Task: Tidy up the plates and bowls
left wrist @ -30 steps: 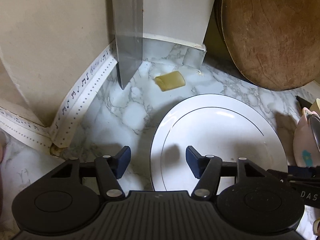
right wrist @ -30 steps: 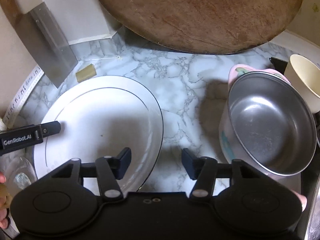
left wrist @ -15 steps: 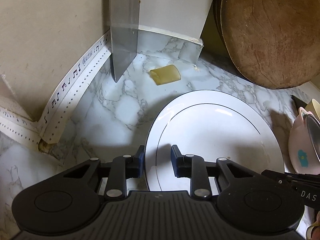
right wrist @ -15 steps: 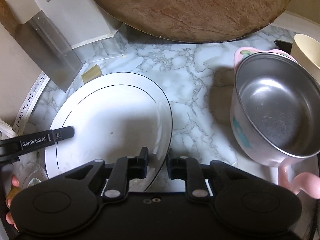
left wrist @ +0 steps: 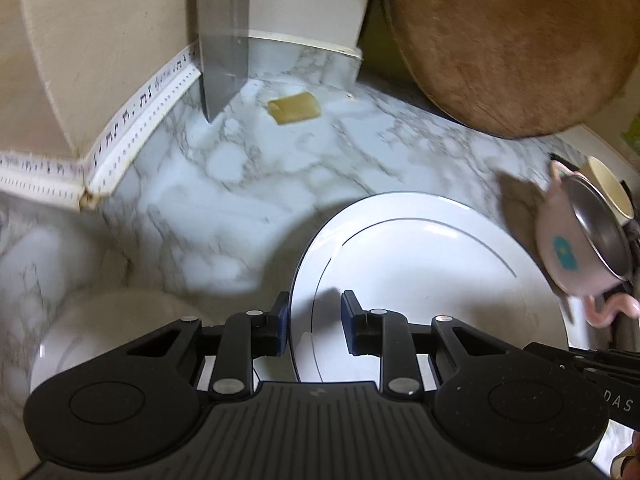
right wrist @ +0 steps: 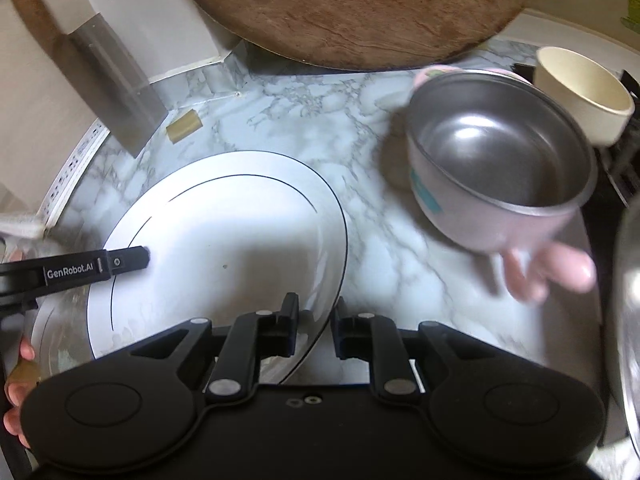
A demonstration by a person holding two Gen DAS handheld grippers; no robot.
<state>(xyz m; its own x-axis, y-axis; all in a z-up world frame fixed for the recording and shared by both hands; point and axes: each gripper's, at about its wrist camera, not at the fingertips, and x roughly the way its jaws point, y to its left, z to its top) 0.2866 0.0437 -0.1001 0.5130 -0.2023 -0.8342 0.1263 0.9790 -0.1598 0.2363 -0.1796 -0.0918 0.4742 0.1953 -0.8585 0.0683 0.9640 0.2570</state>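
Note:
A large white plate (left wrist: 432, 280) with a thin dark ring is held between both grippers above the marble counter (left wrist: 224, 184). My left gripper (left wrist: 314, 328) is shut on its left rim. My right gripper (right wrist: 316, 328) is shut on the right rim of the same plate (right wrist: 224, 248). The left gripper's finger (right wrist: 120, 264) shows across the plate in the right wrist view. To the right stands a pink bowl (right wrist: 496, 176) with a steel lining, also seen in the left wrist view (left wrist: 576, 248). Another white dish (left wrist: 100, 332) lies below the plate's left side.
A round wooden board (right wrist: 352, 8) leans on the back wall. A cleaver (right wrist: 116, 92) stands at the back left, with a small yellow piece (right wrist: 184, 126) near it. A cream cup (right wrist: 580, 92) sits behind the pink bowl. Something shiny (right wrist: 628, 320) fills the right edge.
Both grippers closed onto opposite rims of the white plate. They then drew back together with it, so the back wall looks farther off and a second white dish shows underneath.

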